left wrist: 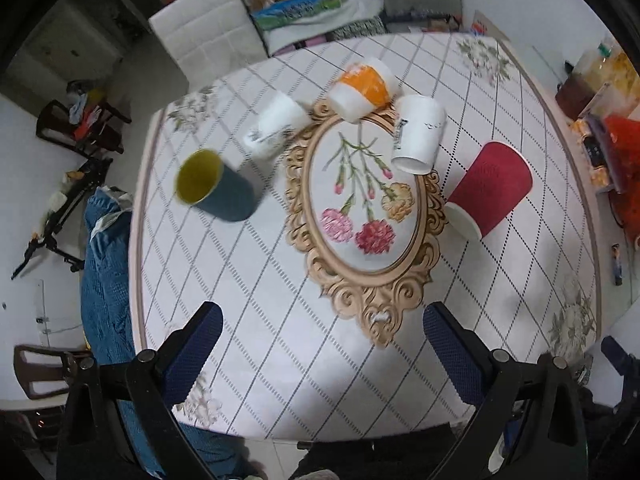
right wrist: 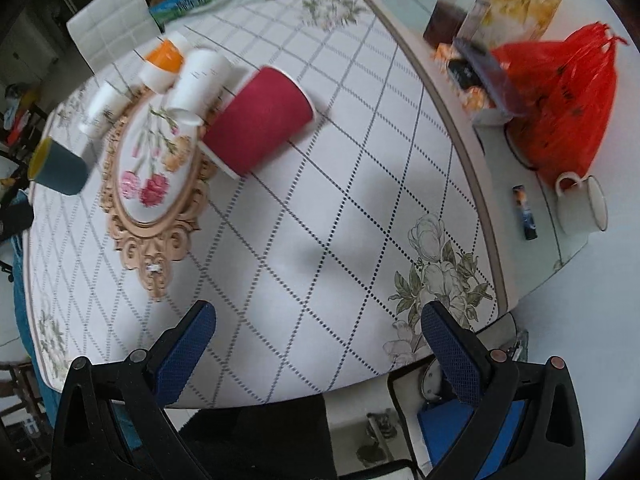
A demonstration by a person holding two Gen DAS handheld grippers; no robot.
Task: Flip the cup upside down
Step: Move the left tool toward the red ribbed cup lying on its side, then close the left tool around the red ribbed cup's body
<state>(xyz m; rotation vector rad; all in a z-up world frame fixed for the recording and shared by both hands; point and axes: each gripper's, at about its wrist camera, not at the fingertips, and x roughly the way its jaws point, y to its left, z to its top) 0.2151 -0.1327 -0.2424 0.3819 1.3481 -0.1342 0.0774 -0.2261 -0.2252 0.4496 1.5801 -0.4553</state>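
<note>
Several cups stand on the table (left wrist: 256, 304). A dark teal cup (left wrist: 218, 188) with a yellow inside stands mouth up at the left; it also shows in the right wrist view (right wrist: 60, 166). A red paper cup (left wrist: 490, 188) (right wrist: 260, 120), a white cup (left wrist: 418, 134) (right wrist: 198, 84), an orange and white cup (left wrist: 362, 86) (right wrist: 162, 64) and another white cup (left wrist: 276, 124) (right wrist: 102, 110) stand mouth down. My left gripper (left wrist: 322, 342) is open and empty above the near table edge. My right gripper (right wrist: 318, 342) is open and empty above the near right corner.
A white chair (left wrist: 208, 32) and a cardboard box (left wrist: 298, 0) stand beyond the table. At the right, a side surface holds a red plastic bag (right wrist: 560, 108), bottles (right wrist: 452, 4), a white mug (right wrist: 582, 204) and a small tube (right wrist: 526, 212). A blue cloth (left wrist: 106, 280) hangs at the left.
</note>
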